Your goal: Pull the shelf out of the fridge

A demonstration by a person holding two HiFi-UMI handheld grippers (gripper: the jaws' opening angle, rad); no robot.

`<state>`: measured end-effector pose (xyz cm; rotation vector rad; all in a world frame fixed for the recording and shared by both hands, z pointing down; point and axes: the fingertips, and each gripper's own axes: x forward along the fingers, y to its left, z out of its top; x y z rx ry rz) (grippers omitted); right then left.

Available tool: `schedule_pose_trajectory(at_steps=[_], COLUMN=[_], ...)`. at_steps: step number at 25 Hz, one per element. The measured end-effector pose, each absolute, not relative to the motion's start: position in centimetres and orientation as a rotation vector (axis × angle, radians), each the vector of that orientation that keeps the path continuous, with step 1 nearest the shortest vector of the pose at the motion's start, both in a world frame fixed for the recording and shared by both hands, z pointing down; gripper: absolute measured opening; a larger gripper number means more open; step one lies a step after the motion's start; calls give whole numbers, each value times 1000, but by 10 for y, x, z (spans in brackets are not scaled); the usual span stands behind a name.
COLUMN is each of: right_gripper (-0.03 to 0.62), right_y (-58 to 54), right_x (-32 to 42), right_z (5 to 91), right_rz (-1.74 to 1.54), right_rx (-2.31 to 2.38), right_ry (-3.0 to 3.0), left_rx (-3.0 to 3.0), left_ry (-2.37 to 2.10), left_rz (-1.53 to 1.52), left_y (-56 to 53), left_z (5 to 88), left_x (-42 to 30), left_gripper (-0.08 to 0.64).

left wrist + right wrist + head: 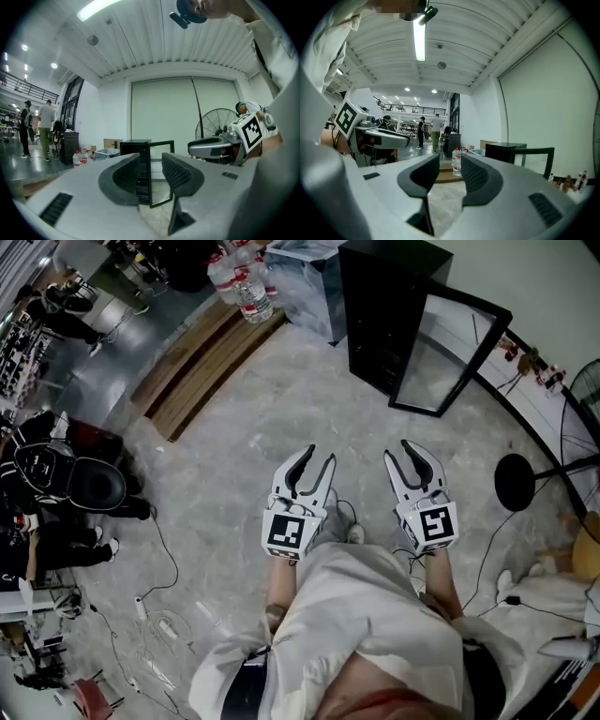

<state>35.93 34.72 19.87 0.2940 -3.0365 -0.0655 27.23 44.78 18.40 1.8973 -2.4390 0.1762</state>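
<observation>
A small black fridge (389, 310) stands on the floor ahead of me, its glass door (453, 351) swung open to the right. In the left gripper view the fridge (136, 147) and door (163, 149) show straight beyond the jaws; its dark inside shows no shelf clearly. My left gripper (320, 454) and right gripper (397, 450) hang side by side at waist height, well short of the fridge. Both are shut with nothing between the fingers. In the right gripper view the fridge (505, 151) lies off to the right.
Water bottles (246, 282) and a wrapped box sit left of the fridge by a low wooden platform (202, 357). A standing fan's base (515, 482) is at the right. Cables (159, 615) trail over the floor at the left, near seated people.
</observation>
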Motion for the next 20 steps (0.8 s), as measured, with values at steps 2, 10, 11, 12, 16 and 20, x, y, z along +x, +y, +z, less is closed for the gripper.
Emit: schedule_pose_trajectory(at_steps=[2, 10, 11, 12, 16, 20], right_gripper=[140, 140, 140, 140, 140, 140], right_y=[340, 304, 299, 294, 277, 256], right_x=[354, 314, 309, 303, 279, 246], right_z=[200, 206, 207, 209, 212, 212], right_rz=[-59, -60, -58, -58, -55, -61], right_rx=[294, 303, 311, 317, 347, 374], right_ry=[-3037, -3043, -3039, -3035, -3015, -2998], left_rx=[1897, 1908, 1912, 1917, 1936, 1962], left_ry=[-2441, -2439, -2435, -2430, -2403, -2365], left_rz=[180, 181, 181, 182, 178, 172], left_y=[441, 404, 399, 394, 374, 350], left_z=[184, 191, 192, 194, 198, 201], left_x=[267, 227, 221, 215, 187, 152], left_gripper=[155, 155, 155, 154, 153, 153])
